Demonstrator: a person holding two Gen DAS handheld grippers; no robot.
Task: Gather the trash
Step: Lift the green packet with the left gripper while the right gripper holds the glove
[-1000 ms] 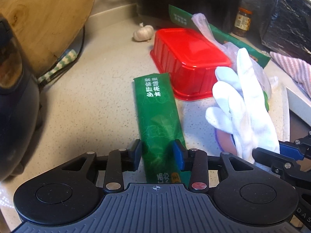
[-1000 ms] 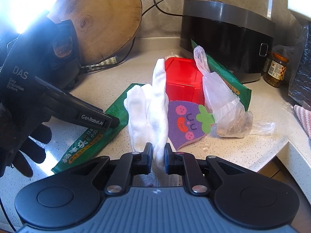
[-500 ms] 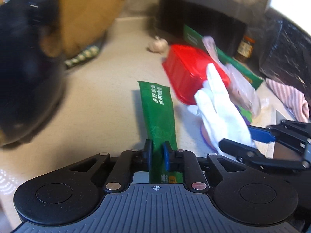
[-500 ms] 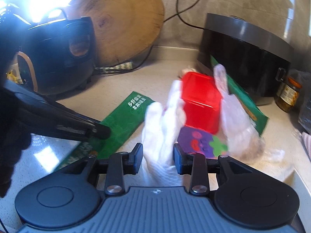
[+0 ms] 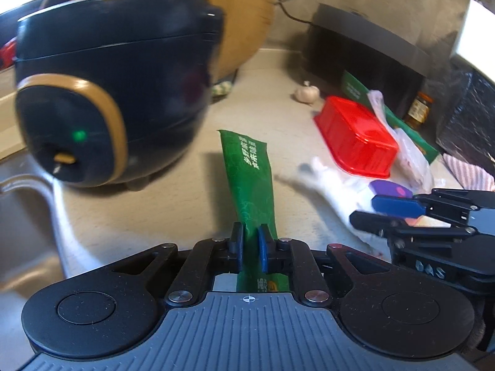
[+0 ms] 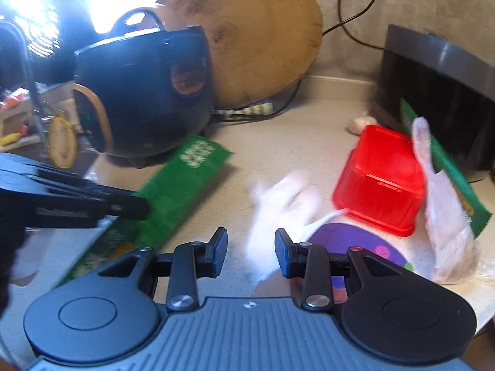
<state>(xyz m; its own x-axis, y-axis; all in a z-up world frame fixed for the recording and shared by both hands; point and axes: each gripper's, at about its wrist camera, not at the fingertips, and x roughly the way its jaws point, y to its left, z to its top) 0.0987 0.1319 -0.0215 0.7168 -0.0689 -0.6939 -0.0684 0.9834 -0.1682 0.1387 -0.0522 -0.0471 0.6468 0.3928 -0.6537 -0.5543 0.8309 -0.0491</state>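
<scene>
My left gripper (image 5: 250, 232) holds the near end of a long green packet (image 5: 250, 179), its jaws closing on it; the packet's far end hangs above the counter. In the right wrist view the same green packet (image 6: 182, 179) slants up from the left gripper (image 6: 136, 207). My right gripper (image 6: 251, 241) stands open, with a blurred white glove (image 6: 278, 204) lying loose just beyond its jaws. Beside the glove lie a purple face-printed pad (image 6: 355, 241), a red plastic tub (image 6: 383, 182), a knotted clear bag (image 6: 445, 210) and a second green packet (image 6: 448, 167).
A dark rice cooker (image 5: 108, 92) stands close on the left, before a round wooden board (image 6: 256, 37). A black appliance (image 5: 365, 55) with a cable fills the back right, with a garlic bulb (image 5: 306, 92) and a jar (image 5: 419, 108) nearby. A sink (image 5: 21, 216) opens at far left.
The left gripper shut on the green packet and carried it up and left toward the rice cooker. The right gripper opened and let go of the white glove, which dropped to the counter.
</scene>
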